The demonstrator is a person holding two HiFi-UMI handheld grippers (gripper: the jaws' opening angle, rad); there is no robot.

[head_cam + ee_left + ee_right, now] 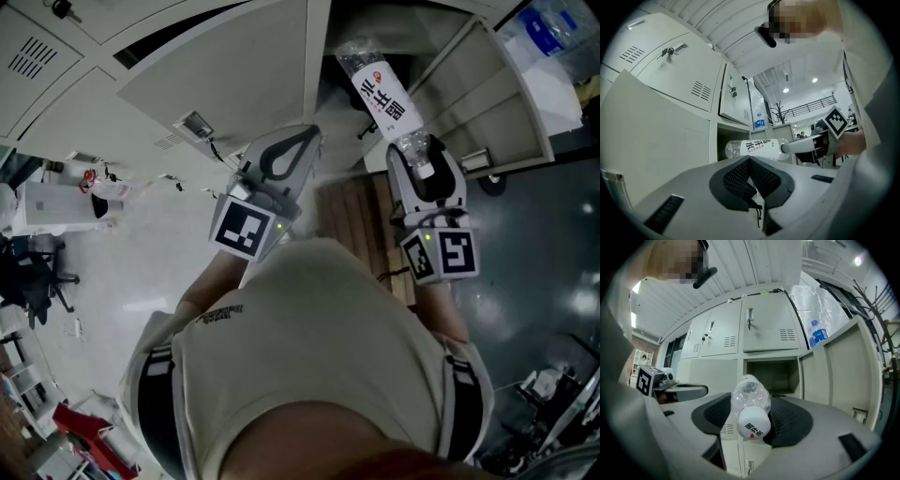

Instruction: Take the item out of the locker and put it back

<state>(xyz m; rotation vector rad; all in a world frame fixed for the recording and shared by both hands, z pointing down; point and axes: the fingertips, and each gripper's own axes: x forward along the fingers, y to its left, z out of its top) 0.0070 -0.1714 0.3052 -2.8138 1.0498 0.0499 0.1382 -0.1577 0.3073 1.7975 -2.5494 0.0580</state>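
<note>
Before the open locker compartment, the right gripper clamps its 2 jaws on the cap end of a clear water bottle. The bottle lies level, its base toward 12 o'clock in the head view, at the compartment's mouth; whether it reaches inside, I cannot tell. At 9 o'clock, the left gripper has its jaws closed together, empty, beside a grey locker door.

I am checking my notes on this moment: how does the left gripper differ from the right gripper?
The right gripper has its fingers closed on a water bottle; the left gripper holds nothing. The right gripper's fingers stand apart around the bottle; the left gripper's fingers meet at the tips. Both point toward the lockers.
</note>
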